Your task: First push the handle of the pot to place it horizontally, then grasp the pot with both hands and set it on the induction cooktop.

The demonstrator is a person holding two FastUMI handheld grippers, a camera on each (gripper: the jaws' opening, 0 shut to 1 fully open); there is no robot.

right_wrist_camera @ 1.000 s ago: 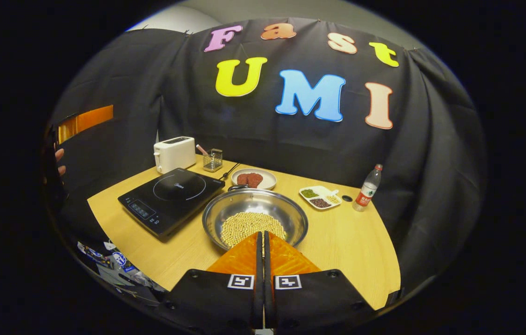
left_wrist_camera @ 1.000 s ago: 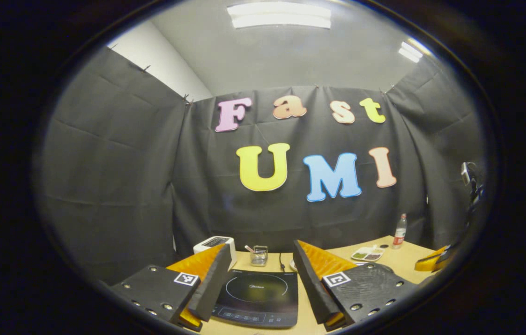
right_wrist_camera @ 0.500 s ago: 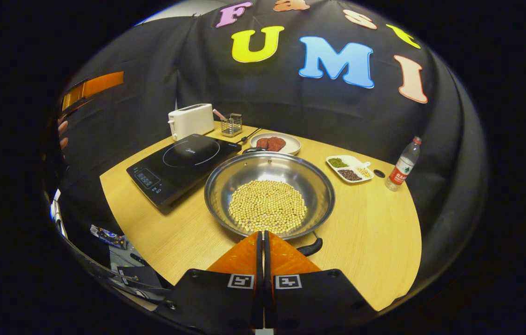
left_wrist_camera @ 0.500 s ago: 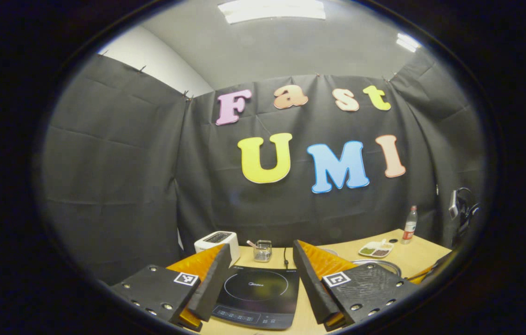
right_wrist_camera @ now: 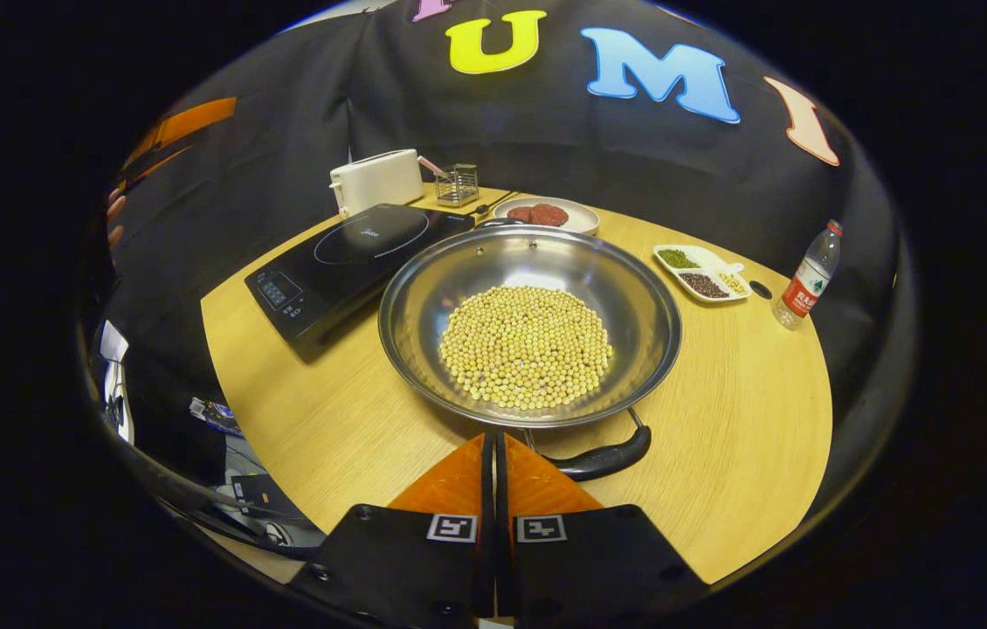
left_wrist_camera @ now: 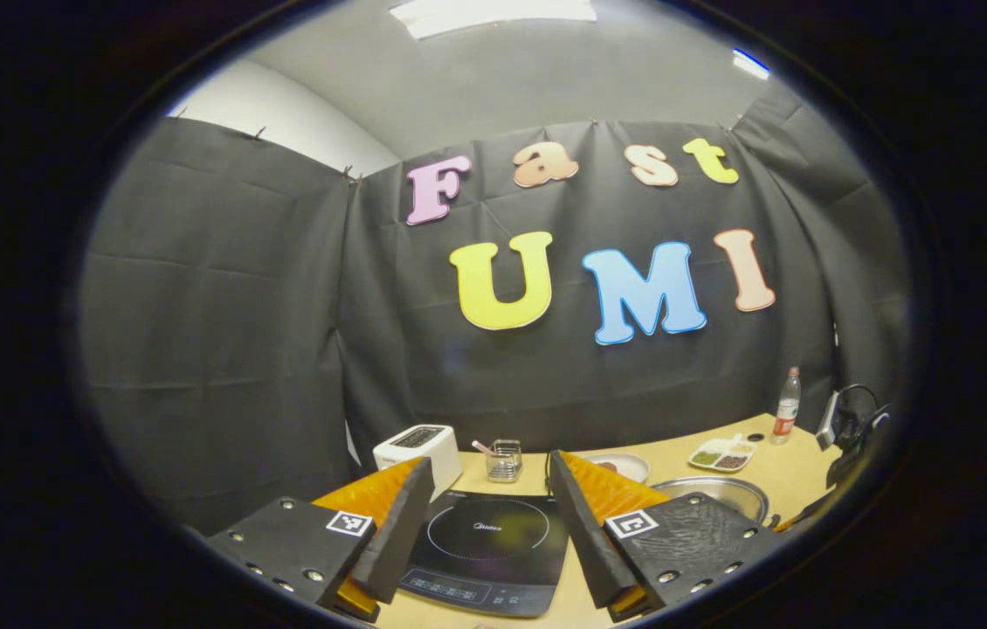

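Two grippers up: my right gripper, fingers pressed together and empty, sits just short of the pot handle slanting off its right, while my left gripper, spread wide, hangs over the induction cooktop, farther from the pot.

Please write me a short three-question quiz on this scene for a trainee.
1. True or false: the right gripper has its fingers closed together, holding nothing.
2. What lies in the pot? A) rice B) pale round beans C) water
3. Fill in: the pot stands on the table, beside the ___.

Key:
1. True; it points at the pot's near handle.
2. B; the beans cover its bottom.
3. Induction cooktop, which carries nothing; the left gripper is open above it.
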